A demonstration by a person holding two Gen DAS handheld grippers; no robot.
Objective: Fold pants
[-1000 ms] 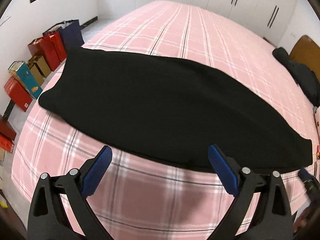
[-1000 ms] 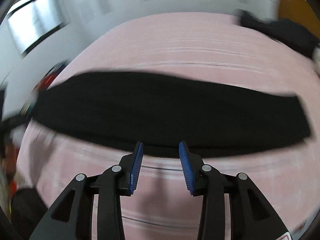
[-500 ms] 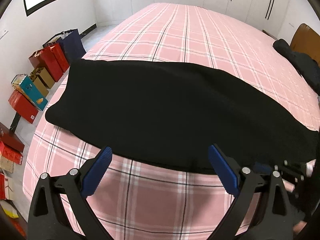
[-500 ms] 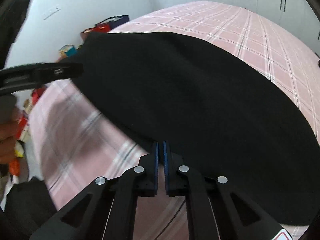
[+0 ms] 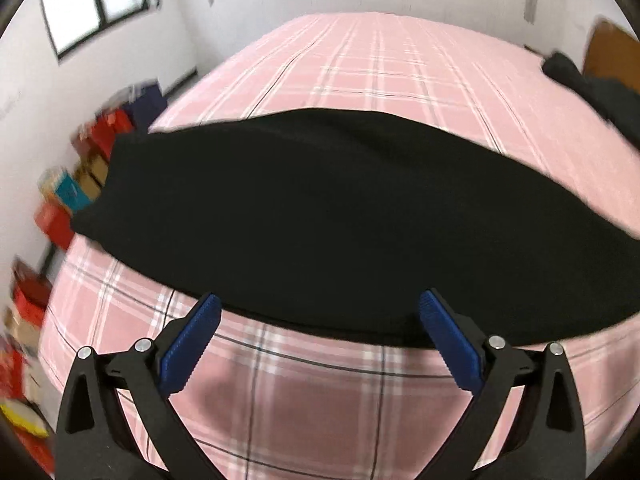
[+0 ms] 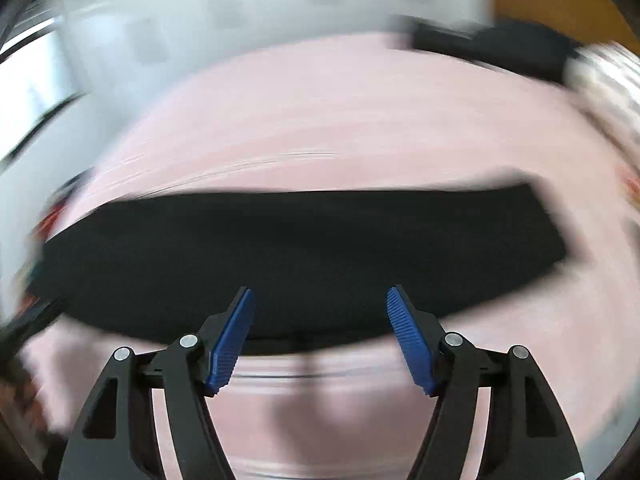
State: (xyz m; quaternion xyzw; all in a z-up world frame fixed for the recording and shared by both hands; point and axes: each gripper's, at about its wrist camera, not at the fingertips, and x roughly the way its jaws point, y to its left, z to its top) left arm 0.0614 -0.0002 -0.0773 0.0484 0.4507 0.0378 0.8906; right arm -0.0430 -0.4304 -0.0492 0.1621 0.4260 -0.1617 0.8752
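We are hovering both grippers over the near edge of the black pants point(image 5: 340, 216) lying across the pink bed point(image 5: 400, 72); left gripper point(image 5: 320, 340) spread apart, right gripper point(image 6: 320, 332) opening, nothing between.

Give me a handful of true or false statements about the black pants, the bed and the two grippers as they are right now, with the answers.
1. The black fabric pants lie as a long band across the pink plaid bedsheet. True.
2. The left gripper is clamped on the pants' near edge. False: its jaws stand wide apart with nothing between them.
3. The right gripper holds a fold of the pants. False: its jaws are opening and nothing is between them.
4. A second dark garment lies at the far right of the bed, by the brown wooden headboard. True.
5. Red and blue boxes and bags stand on the bed beside the pants. False: they stand on the floor along the white wall.
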